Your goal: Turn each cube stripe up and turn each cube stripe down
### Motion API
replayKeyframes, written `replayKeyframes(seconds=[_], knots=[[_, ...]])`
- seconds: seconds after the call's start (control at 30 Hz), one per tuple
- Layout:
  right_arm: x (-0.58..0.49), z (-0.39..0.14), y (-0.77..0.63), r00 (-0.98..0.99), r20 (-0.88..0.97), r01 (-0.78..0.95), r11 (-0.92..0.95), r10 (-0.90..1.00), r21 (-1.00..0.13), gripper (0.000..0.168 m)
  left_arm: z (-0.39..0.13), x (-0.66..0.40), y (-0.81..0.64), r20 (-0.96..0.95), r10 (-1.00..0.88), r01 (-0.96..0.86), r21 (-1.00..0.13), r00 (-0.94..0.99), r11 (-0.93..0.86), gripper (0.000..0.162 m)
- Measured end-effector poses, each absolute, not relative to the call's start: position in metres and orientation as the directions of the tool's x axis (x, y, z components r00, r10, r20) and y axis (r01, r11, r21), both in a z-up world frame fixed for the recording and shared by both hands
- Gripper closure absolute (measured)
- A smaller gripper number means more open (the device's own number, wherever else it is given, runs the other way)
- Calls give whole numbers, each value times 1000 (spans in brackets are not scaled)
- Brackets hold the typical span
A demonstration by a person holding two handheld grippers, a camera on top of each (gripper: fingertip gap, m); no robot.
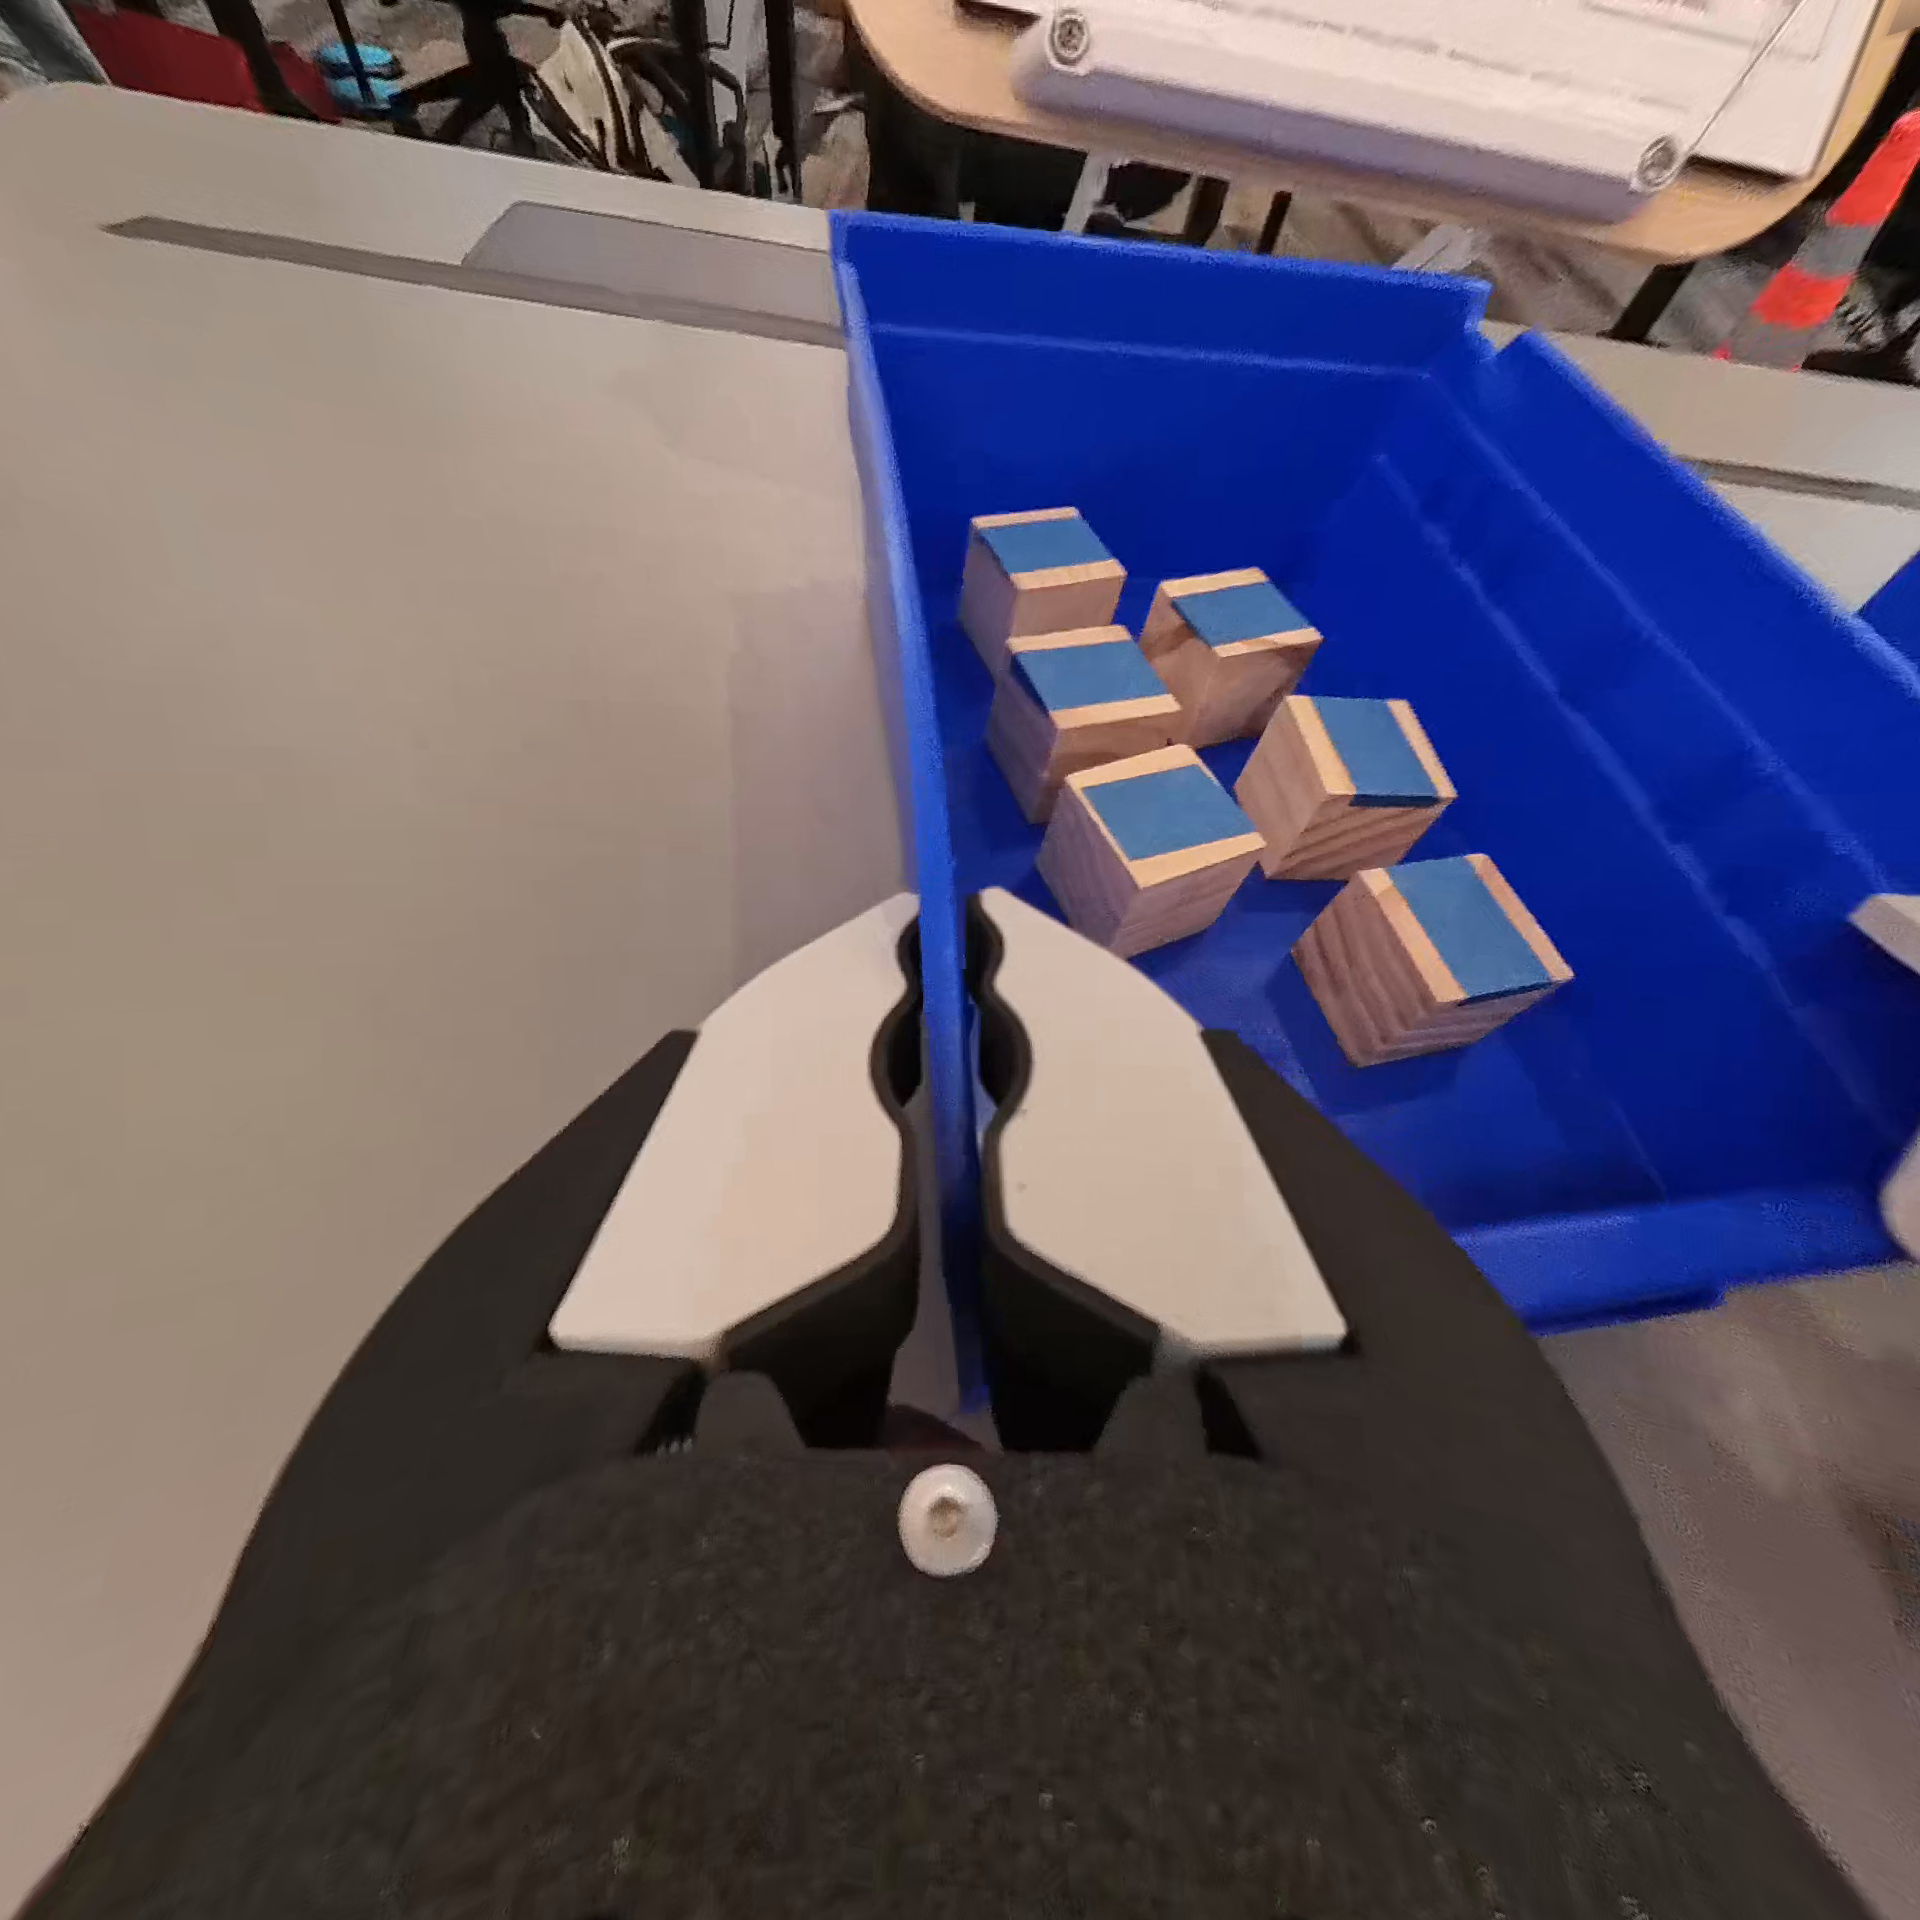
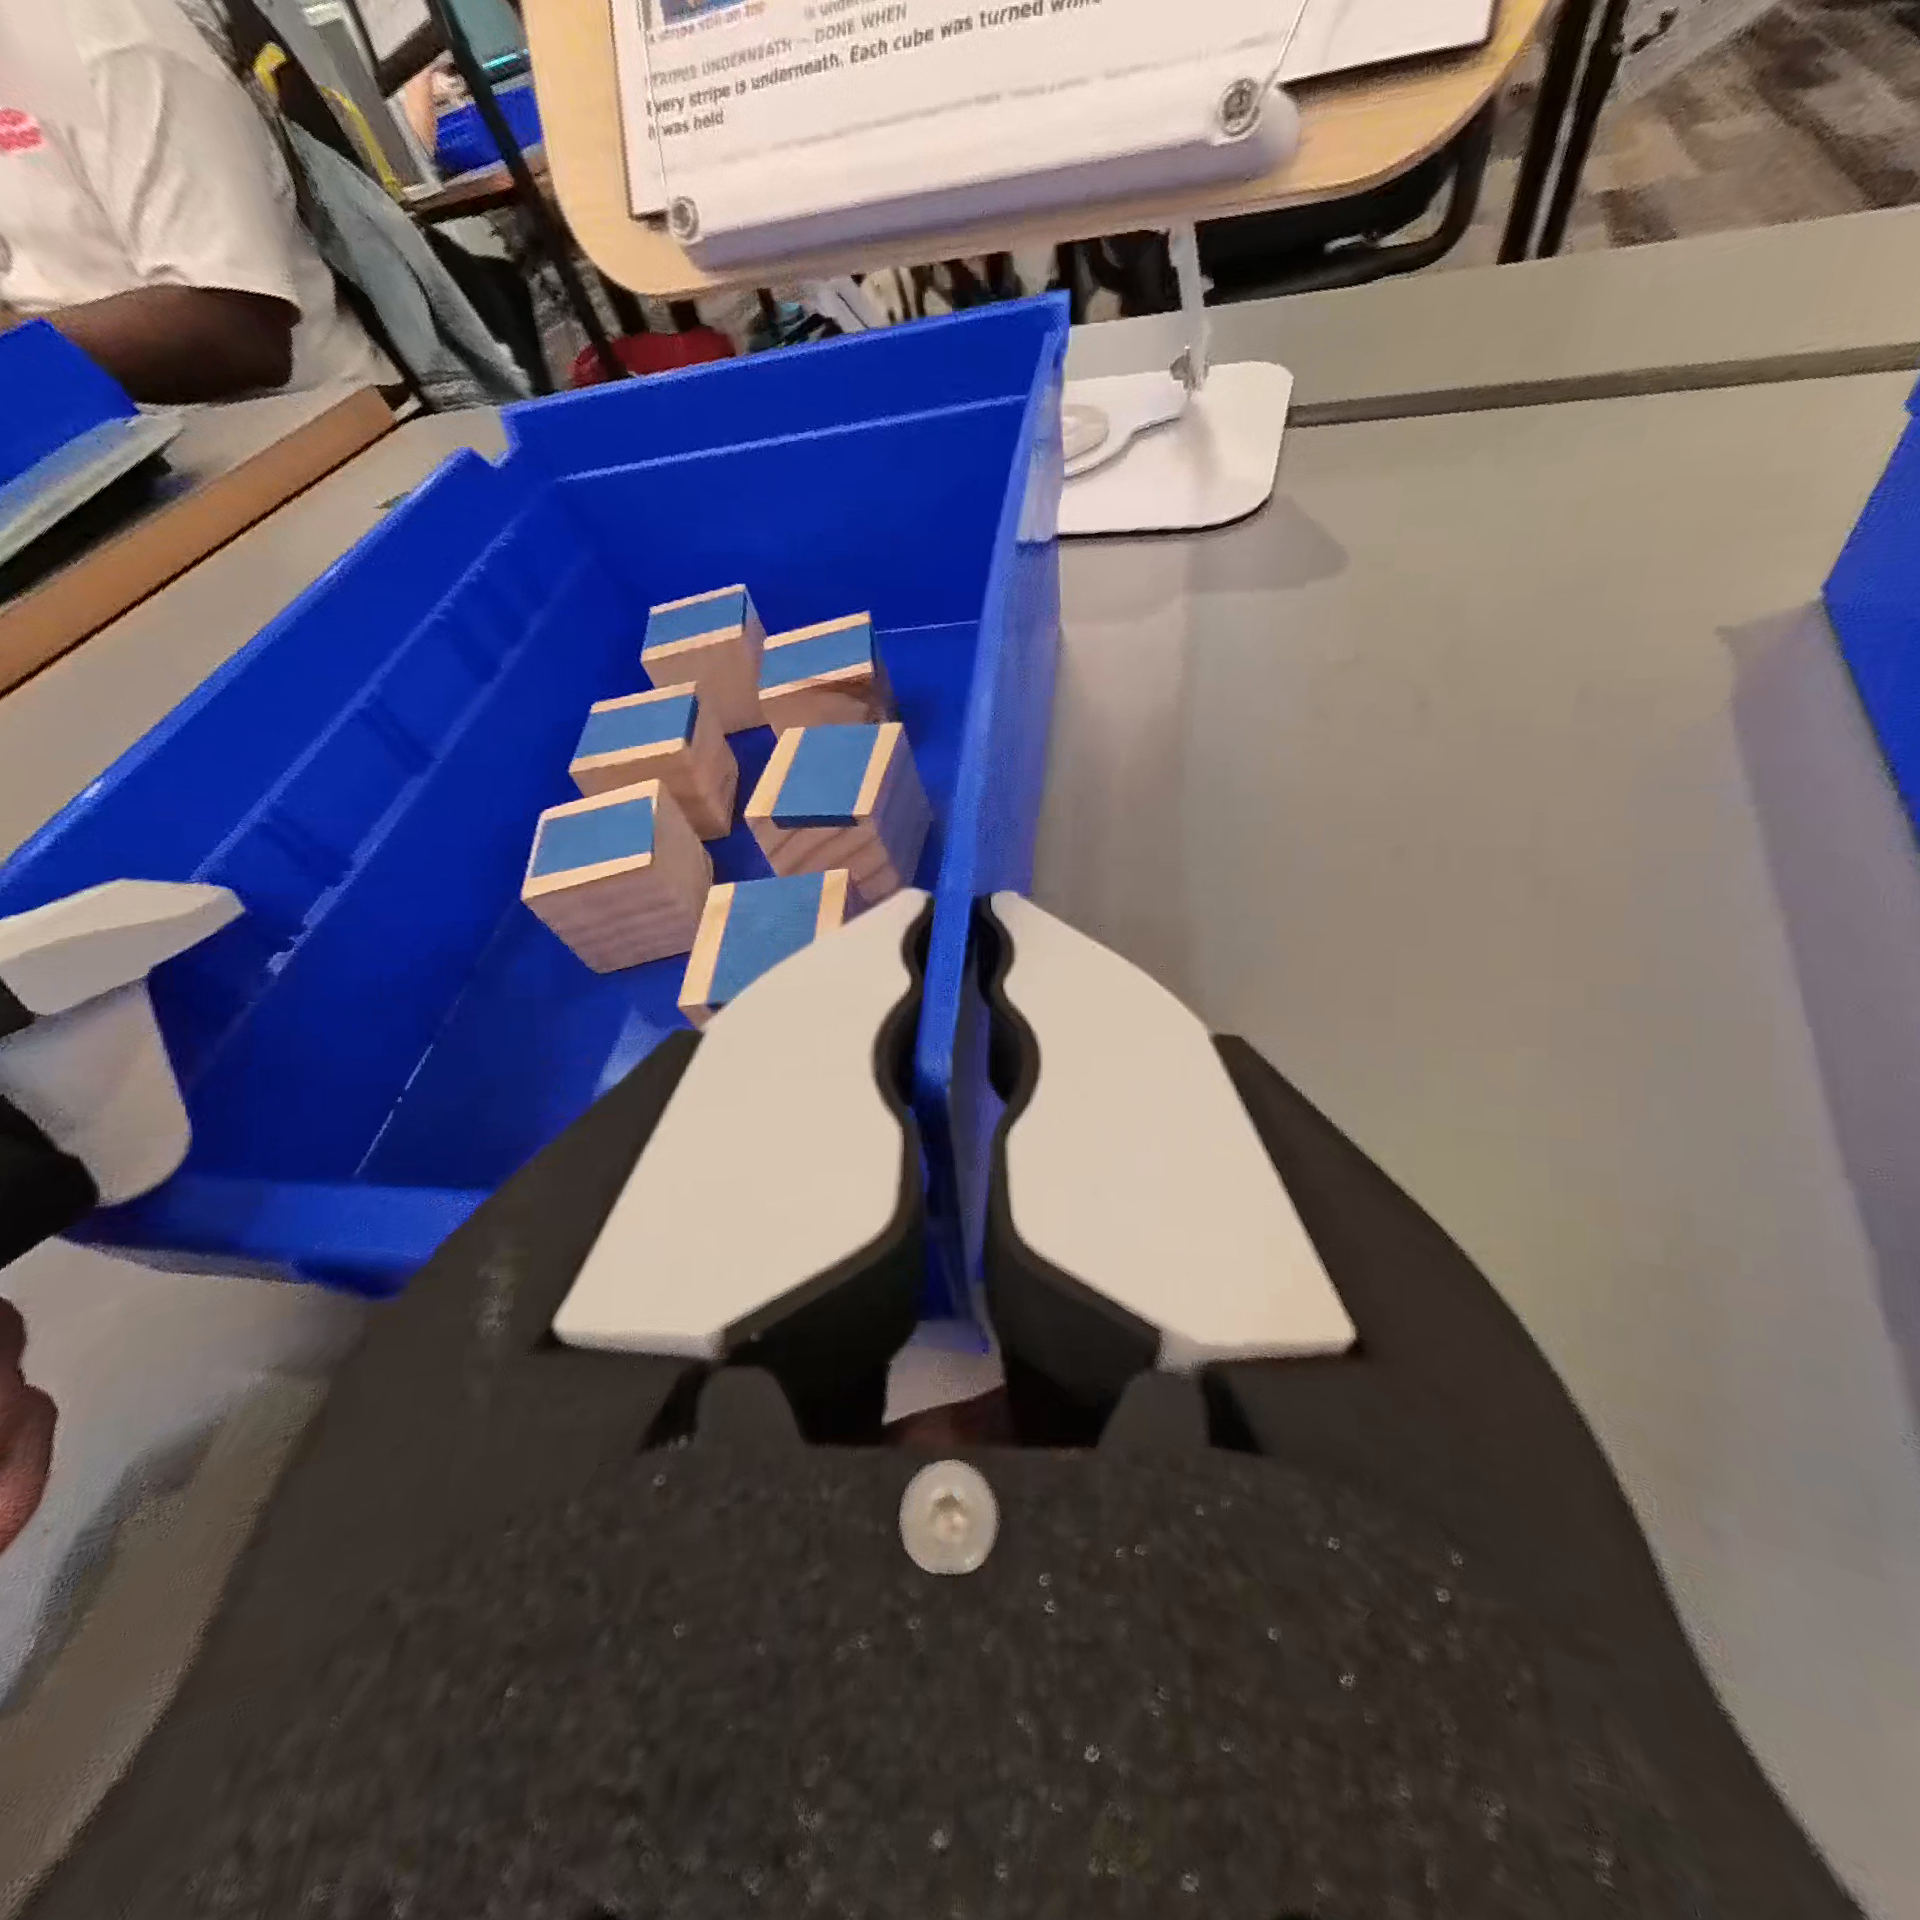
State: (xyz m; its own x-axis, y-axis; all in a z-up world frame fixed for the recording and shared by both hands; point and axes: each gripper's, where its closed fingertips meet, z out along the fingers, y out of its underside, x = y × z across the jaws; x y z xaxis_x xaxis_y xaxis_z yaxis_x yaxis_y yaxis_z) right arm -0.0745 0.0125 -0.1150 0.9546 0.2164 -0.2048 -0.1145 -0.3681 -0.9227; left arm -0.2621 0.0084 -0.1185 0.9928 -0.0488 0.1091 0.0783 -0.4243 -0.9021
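A blue plastic bin (image 1: pixel 1143 312) stands on a grey table and holds several wooden cubes (image 1: pixel 1153 831), each with a blue stripe on its top face. My left gripper (image 1: pixel 943 914) is shut on the bin's left side wall. My right gripper (image 2: pixel 954 914) is shut on the bin's right side wall (image 2: pixel 987 675). The cubes (image 2: pixel 608 862) lie clustered toward the bin's far half. In the right wrist view one cube (image 2: pixel 764 935) is partly hidden behind my finger. The left gripper's fingers (image 2: pixel 94 935) show at that view's left edge.
A white stand with a printed sheet (image 2: pixel 1174 447) rises behind the bin. Another blue bin (image 2: pixel 1881 623) sits at the right edge of the table. A person in a white shirt (image 2: pixel 145 197) sits at the far left by a wooden table. Grey tabletop (image 1: pixel 416 675) lies left of the bin.
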Motion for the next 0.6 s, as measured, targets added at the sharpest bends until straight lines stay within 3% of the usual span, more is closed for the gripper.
replayKeyframes(seconds=[0.23, 0.4, 0.6], knots=[[-123, -91, -6, 966, -222, -179, -277, 133, -944, 163, -89, -314, 1, 4, -53, -16, -930, 999, -367, 159], [-215, -71, -2, 969, -148, -99, -233, 200, -967, 163, -65, -405, 6, -38, -63, -56, -947, 997, -316, 158], [-309, -93, 15, 959, -134, -46, -328, 249, -944, 161, -77, -497, 27, -55, -73, -79, -921, 996, -381, 159]])
